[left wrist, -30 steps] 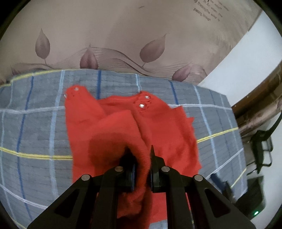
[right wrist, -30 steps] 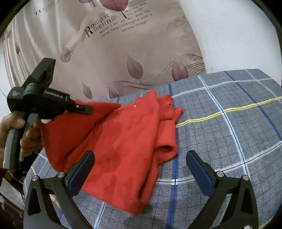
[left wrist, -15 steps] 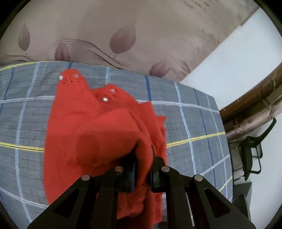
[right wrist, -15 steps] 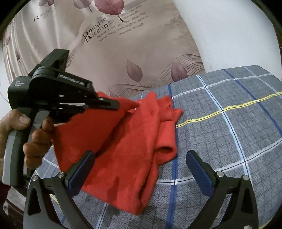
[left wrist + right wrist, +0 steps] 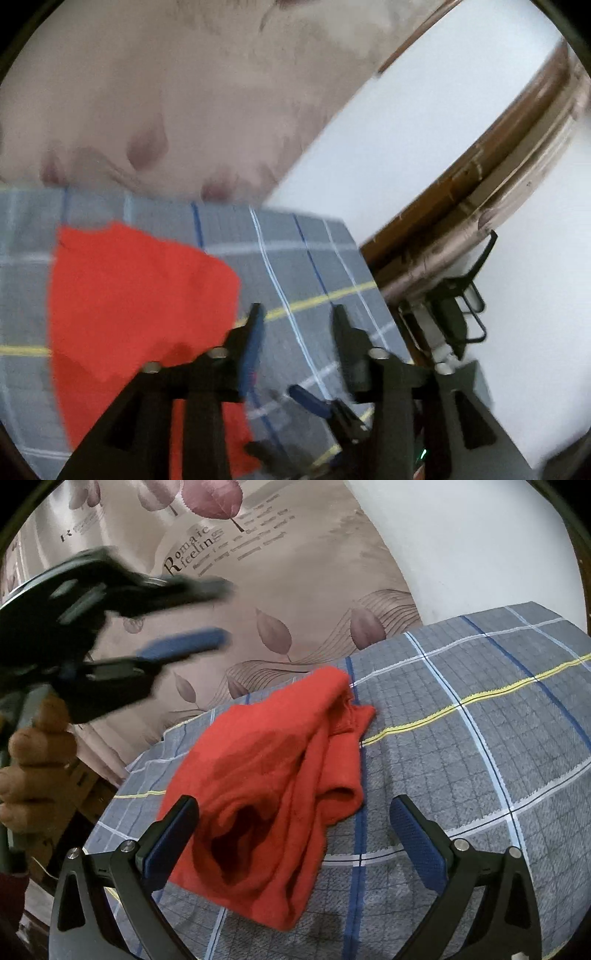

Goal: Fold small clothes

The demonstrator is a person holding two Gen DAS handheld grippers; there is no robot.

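Left wrist view: left gripper (image 5: pixel 295 317), jaws just opened, nothing between them; red garment (image 5: pixel 140 302) lies on grey plaid blanket (image 5: pixel 314 258).

Right wrist view: right gripper (image 5: pixel 295 834) spread wide, empty; garment bunched, folded over, just ahead.

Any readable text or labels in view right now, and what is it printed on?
"Romatic feeling": on the curtain behind the bed.
"R": start of a blurred line further left on that curtain.
Small lines beside the heading: too blurred to read.
Left gripper: lettering unreadable from motion blur.

red garment (image 5: pixel 280 775), grey plaid blanket (image 5: pixel 461 775), leaf-print beige curtain (image 5: pixel 295 602)
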